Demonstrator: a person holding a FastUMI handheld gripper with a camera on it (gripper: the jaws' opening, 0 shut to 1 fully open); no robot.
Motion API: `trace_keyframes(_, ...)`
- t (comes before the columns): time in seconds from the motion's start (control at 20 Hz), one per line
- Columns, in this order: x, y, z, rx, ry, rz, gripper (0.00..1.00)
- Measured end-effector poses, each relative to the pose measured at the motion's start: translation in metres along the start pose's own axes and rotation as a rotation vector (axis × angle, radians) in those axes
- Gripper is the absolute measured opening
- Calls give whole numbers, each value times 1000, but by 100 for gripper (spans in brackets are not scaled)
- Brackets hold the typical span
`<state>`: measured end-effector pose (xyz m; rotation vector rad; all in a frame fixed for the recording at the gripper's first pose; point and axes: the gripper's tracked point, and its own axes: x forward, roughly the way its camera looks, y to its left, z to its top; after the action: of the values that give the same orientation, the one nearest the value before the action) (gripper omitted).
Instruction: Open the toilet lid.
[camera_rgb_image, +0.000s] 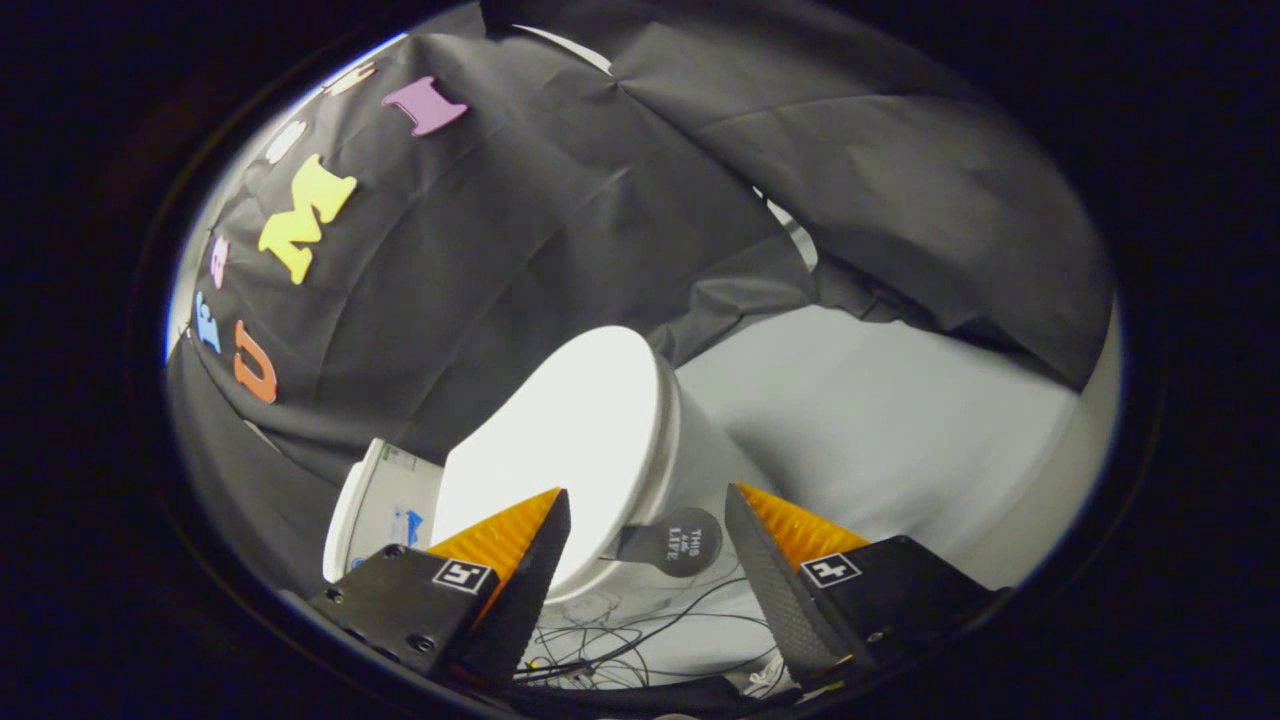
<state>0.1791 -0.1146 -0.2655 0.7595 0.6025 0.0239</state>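
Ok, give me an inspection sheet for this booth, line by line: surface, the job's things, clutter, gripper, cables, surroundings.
Surface: pale floor, bare beside the toilet.
Job's things: white toilet; toilet lid down, closed.
Clutter: round dark tag on the bowl's front.
Gripper: gripper open, fingers spread, lid's front edge just ahead, touching nothing.
Cables: thin black cables loose below the bowl.
Surroundings: black cloth wall behind; tank at the back.
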Motion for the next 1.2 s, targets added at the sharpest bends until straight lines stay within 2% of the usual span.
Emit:
trace_keyframes(0.3, 5, -15, -8, 62, 29, -2, 94)
trace_keyframes(0.55, 14, -15, -9, 163, 56, 43, 83)
trace_keyframes(0.85, 19, -9, -11, 271, 84, 123, 48)
trace_keyframes(0.9, 19, -10, -10, 288, 77, 125, 37)
trace_keyframes(1.2, 18, -1, -12, 386, 90, 183, 16)
